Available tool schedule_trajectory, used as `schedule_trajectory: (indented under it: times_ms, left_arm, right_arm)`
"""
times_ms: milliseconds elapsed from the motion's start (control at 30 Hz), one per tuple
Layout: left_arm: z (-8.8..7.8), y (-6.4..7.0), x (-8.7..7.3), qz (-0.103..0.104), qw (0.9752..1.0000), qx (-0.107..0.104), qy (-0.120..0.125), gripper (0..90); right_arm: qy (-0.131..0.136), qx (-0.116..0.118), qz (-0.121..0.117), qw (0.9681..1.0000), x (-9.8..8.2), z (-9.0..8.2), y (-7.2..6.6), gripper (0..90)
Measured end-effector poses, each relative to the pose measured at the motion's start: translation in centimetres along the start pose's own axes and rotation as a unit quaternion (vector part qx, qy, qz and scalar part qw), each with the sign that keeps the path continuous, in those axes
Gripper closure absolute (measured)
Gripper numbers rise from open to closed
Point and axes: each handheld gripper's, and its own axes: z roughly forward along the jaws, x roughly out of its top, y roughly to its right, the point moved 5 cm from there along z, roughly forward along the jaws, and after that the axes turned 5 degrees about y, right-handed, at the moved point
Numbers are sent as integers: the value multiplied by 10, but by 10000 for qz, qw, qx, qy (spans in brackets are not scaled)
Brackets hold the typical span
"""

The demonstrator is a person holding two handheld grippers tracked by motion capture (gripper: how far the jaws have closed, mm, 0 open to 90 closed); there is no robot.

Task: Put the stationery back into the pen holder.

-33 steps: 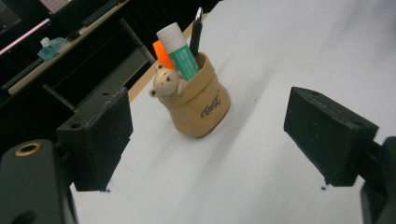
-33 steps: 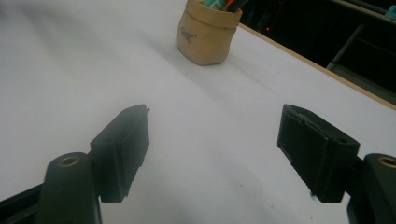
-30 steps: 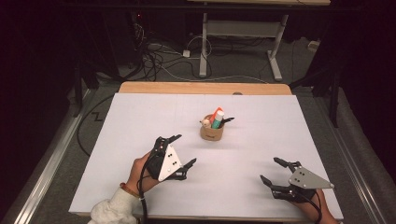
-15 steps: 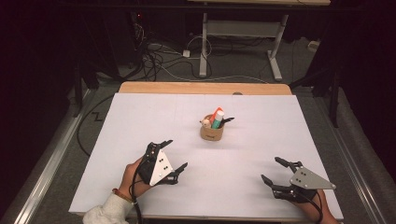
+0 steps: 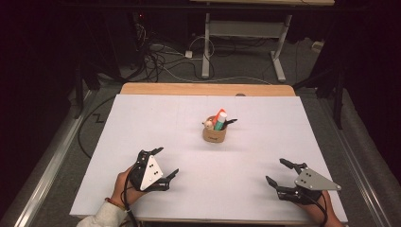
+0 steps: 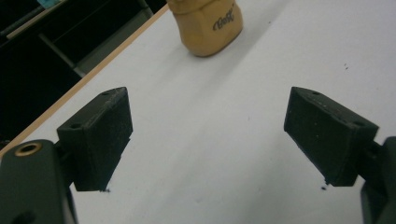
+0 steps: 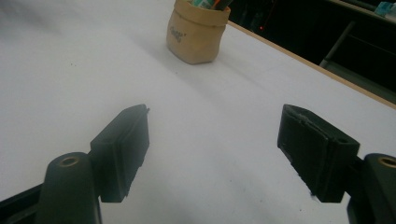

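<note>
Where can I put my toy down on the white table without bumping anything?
Plenty of bare table: the stretch between the left gripper and right gripper, and both far corners beside the tan pot. Busiest around the pot of pens, mid-table.

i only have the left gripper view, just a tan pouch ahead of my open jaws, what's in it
Observer: The tan pouch holds an orange-and-white tube, a teal marker and a dark pen, standing upright or leaning.
Operator: where's the right gripper
Observer: The right gripper is open, low over the white table at its near right corner, apart from the pouch.
Operator: and mine from above
Observer: The left gripper sits near the front left, open, pointing toward the pouch but well short of it.
</note>
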Motion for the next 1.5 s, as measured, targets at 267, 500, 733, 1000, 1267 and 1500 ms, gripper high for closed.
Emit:
schedule_trajectory:
  times_ms: [267, 500, 733, 1000, 1267, 1500]
  left_arm:
    - [-15, -3, -22, -250, 9993, 108, -250, 148]
    - [-29, -10, -33, -453, 9983, 223, -302, 148]
    - [-30, -10, -34, -477, 9982, 203, -290, 148]
    - [-33, -9, -33, -433, 9985, 196, -255, 148]
    - [-29, -9, -33, -426, 9985, 177, -308, 148]
    - [-29, -8, -33, -389, 9985, 179, -329, 148]
  right_arm:
    - [9, -20, 9, 10000, -1, -1, 2, 259]
    - [23, -25, 7, 10000, -1, -2, 3, 259]
    - [44, -45, 13, 10000, 0, -3, 3, 259]
    - [22, -53, 6, 10000, 1, -3, 0, 259]
    - [50, -123, -26, 9999, 0, -5, 2, 259]
    - [65, -139, -20, 9999, 1, -6, 3, 259]
